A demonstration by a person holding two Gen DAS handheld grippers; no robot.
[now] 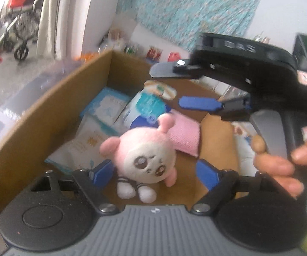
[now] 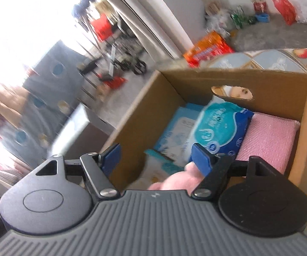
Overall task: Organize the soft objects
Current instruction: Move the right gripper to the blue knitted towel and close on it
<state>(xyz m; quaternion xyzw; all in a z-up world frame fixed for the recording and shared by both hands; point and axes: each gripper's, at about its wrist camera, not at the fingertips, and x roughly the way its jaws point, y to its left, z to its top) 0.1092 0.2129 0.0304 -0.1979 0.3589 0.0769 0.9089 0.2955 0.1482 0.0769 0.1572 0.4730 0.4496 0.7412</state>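
A pink and white plush toy lies face up inside a cardboard box. My left gripper is open just above it, its blue fingers either side of the plush head with a gap on the right. A hand holds my right gripper open and empty over the box's right side. In the right wrist view that gripper hangs open above the box, with the plush partly visible low between its fingers. The box also holds a blue wipes pack and a pink pad.
Flat pale wipes packs line the box's left side. The box stands on a patterned tablecloth. An orange package and a red bag lie on the floor beyond, and a wheeled frame stands by the doorway.
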